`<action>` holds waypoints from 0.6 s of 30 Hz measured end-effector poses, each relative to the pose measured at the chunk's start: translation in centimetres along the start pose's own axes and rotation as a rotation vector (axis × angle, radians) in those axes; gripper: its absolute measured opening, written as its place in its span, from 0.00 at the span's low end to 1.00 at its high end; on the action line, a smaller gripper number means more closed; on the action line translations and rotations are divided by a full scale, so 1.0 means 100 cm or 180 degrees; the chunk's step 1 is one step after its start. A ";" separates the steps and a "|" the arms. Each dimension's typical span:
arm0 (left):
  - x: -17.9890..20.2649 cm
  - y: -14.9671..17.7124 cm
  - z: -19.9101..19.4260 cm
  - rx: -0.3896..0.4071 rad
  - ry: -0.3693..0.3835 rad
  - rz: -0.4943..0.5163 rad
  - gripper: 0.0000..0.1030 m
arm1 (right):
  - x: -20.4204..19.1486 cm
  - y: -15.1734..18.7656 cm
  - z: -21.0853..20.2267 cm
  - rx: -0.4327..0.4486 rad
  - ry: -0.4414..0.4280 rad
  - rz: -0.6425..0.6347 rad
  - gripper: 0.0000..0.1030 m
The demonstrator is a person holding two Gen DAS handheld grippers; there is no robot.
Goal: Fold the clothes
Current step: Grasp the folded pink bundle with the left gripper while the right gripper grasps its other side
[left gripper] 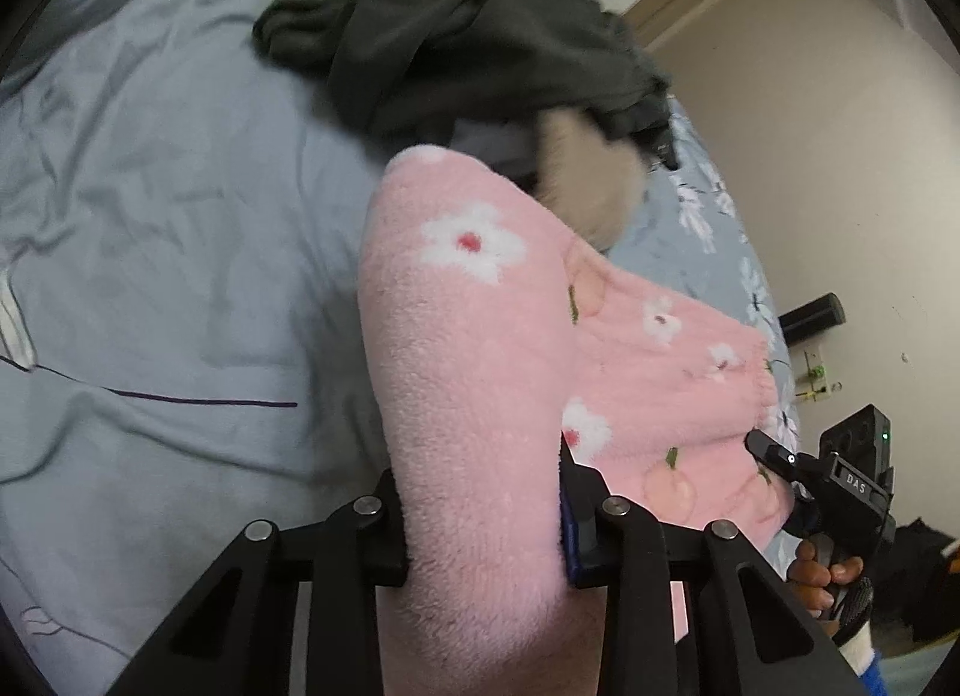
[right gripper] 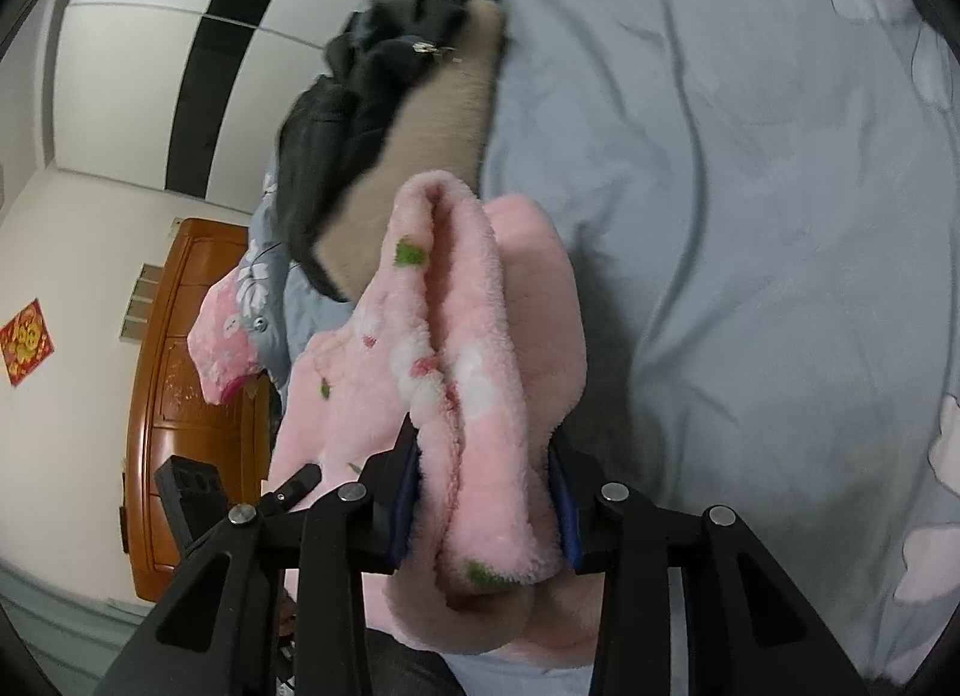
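Soft, even indoor light fills both views, with no hard glare. The pink fleece garment (left gripper: 480,396) between the jaws is sharp enough to show its nap, and casts only a faint shadow on the bed sheet (left gripper: 150,276) beside the jaws. Beyond the jaws, the dark clothes (left gripper: 456,48) and the beige fleece (right gripper: 444,156) are smeared by motion blur. Fisheye bending curves the wall lines, and black vignetting rings each picture's corners.

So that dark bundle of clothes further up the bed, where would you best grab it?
Probably by the loose fold of the dark garment that drapes toward the near side, coming from above and in front. It lies crumpled over a beige fleece, so a raised ridge gives the fingers something to pinch.
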State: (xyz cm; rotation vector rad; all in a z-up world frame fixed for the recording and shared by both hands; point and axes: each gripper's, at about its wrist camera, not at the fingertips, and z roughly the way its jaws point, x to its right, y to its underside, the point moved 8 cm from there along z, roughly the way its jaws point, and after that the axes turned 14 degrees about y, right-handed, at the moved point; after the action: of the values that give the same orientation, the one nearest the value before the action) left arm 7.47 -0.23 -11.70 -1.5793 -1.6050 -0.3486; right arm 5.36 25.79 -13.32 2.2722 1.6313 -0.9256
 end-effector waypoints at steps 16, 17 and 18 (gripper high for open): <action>-0.066 -0.034 -0.202 0.0607 -0.0283 0.0213 0.34 | -0.198 0.050 0.048 -0.0198 -0.0287 -0.0763 0.37; -0.077 -0.035 -0.219 0.0636 -0.0334 0.0207 0.34 | -0.217 0.055 0.056 -0.0236 -0.0307 -0.0838 0.37; -0.088 -0.036 -0.234 0.0665 -0.0383 0.0198 0.34 | -0.236 0.062 0.066 -0.0281 -0.0328 -0.0920 0.37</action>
State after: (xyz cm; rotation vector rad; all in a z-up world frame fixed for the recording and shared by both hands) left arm 11.38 -23.42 -2.36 -1.5089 -1.6217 -0.0505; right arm 3.85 1.74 -5.82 1.9306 1.9458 -0.9911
